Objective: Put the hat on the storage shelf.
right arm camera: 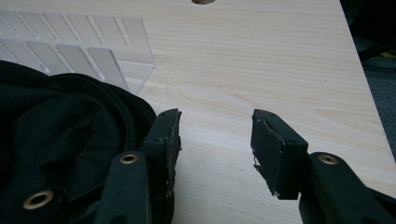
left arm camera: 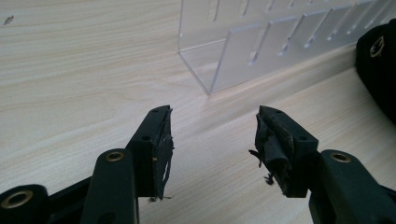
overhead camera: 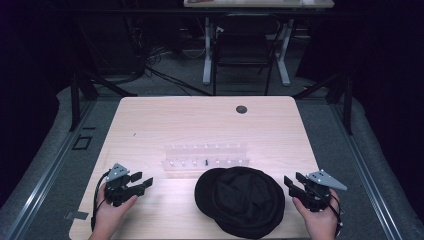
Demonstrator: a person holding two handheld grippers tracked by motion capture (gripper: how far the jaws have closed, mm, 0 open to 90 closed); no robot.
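Note:
A black cloth cap [overhead camera: 242, 199] lies flat on the wooden table [overhead camera: 200, 120] near its front edge, brim toward the left. Just behind it stands a clear acrylic rack [overhead camera: 205, 156] with several slots. My left gripper [overhead camera: 143, 181] rests low at the table's front left, held by a hand, jaws open and empty, pointing right toward the rack [left arm camera: 261, 42]. At the front right, my right gripper [overhead camera: 292, 181] is open too, with nothing between its jaws. In the right gripper view the cap [right arm camera: 60, 135] lies just left of the left jaw.
A small dark round grommet [overhead camera: 241, 109] sits in the table's far middle. Beyond the table stand a black chair [overhead camera: 242, 50] and a white-legged desk [overhead camera: 257, 5]. Grey floor and dark frame rails flank both sides.

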